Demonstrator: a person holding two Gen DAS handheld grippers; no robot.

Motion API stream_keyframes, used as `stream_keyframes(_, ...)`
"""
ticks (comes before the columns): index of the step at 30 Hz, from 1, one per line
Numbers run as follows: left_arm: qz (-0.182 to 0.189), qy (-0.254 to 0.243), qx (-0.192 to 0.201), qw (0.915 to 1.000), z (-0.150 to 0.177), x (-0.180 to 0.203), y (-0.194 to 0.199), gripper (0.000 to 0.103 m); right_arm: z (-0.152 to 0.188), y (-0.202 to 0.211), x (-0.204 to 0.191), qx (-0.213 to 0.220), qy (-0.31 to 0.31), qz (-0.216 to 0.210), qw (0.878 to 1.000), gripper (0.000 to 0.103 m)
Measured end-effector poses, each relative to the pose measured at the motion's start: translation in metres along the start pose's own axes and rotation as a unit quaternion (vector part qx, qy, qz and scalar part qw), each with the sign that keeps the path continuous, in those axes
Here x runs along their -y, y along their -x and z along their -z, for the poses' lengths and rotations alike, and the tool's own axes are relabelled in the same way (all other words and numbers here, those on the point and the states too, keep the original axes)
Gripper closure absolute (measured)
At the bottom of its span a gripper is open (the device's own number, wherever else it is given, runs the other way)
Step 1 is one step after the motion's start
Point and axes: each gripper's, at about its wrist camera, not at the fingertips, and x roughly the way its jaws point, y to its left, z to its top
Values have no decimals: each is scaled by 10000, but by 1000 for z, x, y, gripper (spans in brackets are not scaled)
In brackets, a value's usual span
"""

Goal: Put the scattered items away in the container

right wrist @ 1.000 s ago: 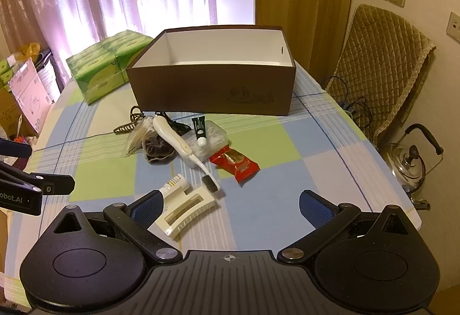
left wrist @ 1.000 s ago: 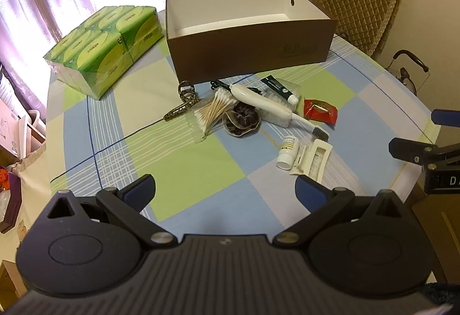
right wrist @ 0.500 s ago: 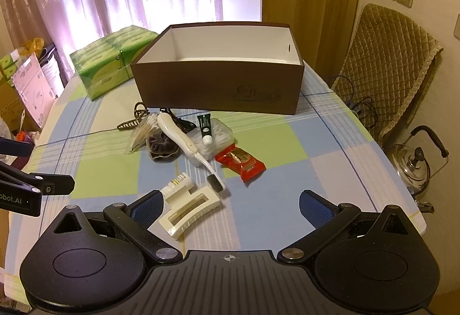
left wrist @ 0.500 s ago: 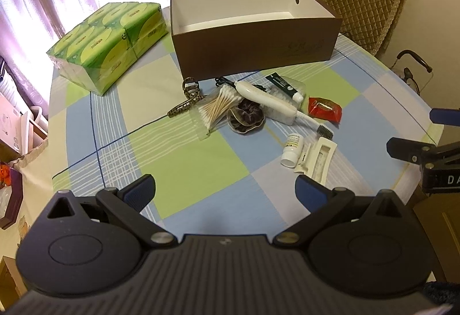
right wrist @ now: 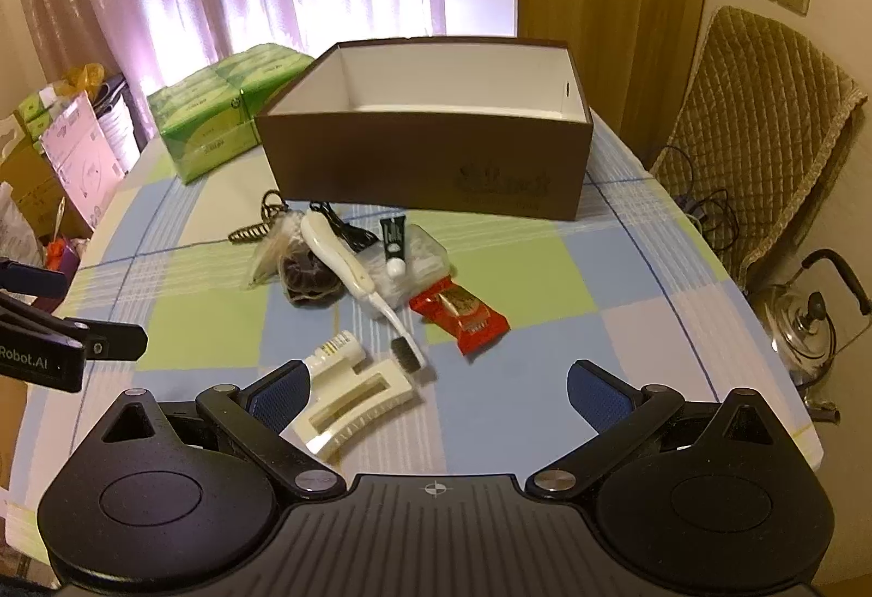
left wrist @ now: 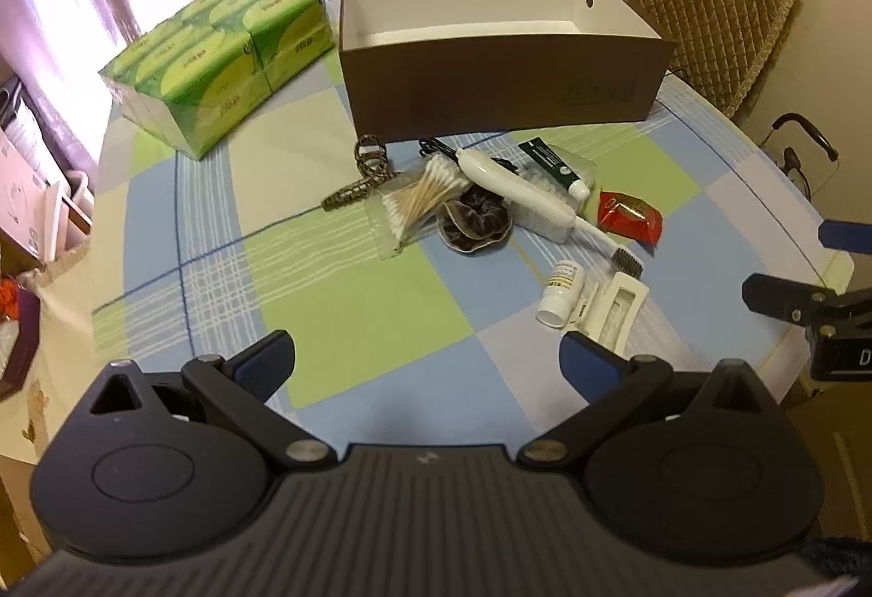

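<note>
The brown box (right wrist: 425, 161) is seen empty at the table's far side, the scattered items (left wrist: 507, 210) heaped just before it. Nothing is held: the left gripper (left wrist: 425, 357) and right gripper (right wrist: 438, 387) are spread wide. A first pick is judged next, calling for a descent onto one item.

Box (left wrist: 501, 90) sits at far side of counter (left wrist: 349, 302), tissue pack (left wrist: 218, 62) to its left. In front of box: cotton swabs (left wrist: 419, 199), scrunchie (left wrist: 474, 226) & brush (left wrist: 523, 193) bunched together; snack packet (left wrist: 632, 215) to their right. Pill bottle (left wrist: 561, 291) & hair clip (left wrist: 616, 308) lie nearest, side by side.
</note>
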Motion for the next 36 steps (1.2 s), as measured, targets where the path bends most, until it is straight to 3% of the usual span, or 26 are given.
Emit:
stream_keyframes(16, 81, 497, -112, 9987, -22, 26, -32, 2, -25, -37, 42, -122, 411, -518, 9977, 0)
stream_keyframes(30, 261, 808, -321, 9959, -25, 51, -61, 16, -49, -80, 80, -406, 785, -963, 9914, 0)
stream_keyframes(36, 276, 1236, -355, 9913, -36, 53, -76, 29, -57, -95, 90, -477, 997, -1128, 9875, 0)
